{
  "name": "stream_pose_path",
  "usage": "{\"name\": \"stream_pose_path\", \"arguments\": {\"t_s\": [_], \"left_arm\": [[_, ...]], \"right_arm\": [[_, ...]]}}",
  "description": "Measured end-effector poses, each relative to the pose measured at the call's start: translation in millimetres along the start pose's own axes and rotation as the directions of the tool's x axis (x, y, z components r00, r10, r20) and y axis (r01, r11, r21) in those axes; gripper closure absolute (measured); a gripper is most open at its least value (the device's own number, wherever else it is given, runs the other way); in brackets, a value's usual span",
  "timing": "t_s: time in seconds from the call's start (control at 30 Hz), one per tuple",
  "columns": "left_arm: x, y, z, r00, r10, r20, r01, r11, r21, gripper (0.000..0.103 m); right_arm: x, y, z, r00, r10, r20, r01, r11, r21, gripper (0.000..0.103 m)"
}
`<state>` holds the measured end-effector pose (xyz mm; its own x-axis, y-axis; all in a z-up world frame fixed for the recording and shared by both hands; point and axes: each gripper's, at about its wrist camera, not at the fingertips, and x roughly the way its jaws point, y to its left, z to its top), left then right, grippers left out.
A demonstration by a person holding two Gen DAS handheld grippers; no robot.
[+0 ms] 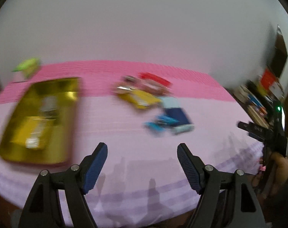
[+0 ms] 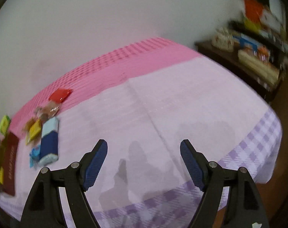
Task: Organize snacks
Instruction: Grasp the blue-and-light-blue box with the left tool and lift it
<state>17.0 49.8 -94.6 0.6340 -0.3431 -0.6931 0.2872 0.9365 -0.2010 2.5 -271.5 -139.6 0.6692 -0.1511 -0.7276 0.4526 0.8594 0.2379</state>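
Observation:
A gold tin lies on the left of the cloth-covered table with yellow packets inside. A blurred pile of snacks sits mid-table: a yellow packet, a red packet, a dark blue bar and a light blue wrapper. My left gripper stands open over bare cloth in front of them. My right gripper is open over bare cloth, with the blue bar, yellow packet and red packet to its left. The other gripper shows at the right edge.
A green packet lies at the far left by the wall. The pink and lilac cloth covers the table, with a checked border at its front. A dark shelf crowded with boxes stands to the right. A white wall is behind.

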Motion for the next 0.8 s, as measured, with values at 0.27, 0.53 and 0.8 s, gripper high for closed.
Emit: {"name": "stream_pose_path", "arguments": {"t_s": [0.27, 0.53, 0.8], "left_arm": [[88, -71, 49, 0.996, 0.077, -0.036, -0.075, 0.995, 0.069, 0.026], [158, -81, 67, 0.958, 0.247, -0.148, -0.235, 0.967, 0.093, 0.026], [179, -90, 65, 0.961, 0.208, -0.18, -0.2, 0.978, 0.062, 0.051]], "right_arm": [[-31, 44, 19, 0.984, 0.152, 0.094, -0.142, 0.984, -0.107, 0.022], [-45, 40, 16, 0.971, 0.222, 0.088, -0.21, 0.969, -0.128, 0.022], [-47, 26, 26, 0.966, 0.235, 0.111, -0.228, 0.971, -0.072, 0.02]]}}
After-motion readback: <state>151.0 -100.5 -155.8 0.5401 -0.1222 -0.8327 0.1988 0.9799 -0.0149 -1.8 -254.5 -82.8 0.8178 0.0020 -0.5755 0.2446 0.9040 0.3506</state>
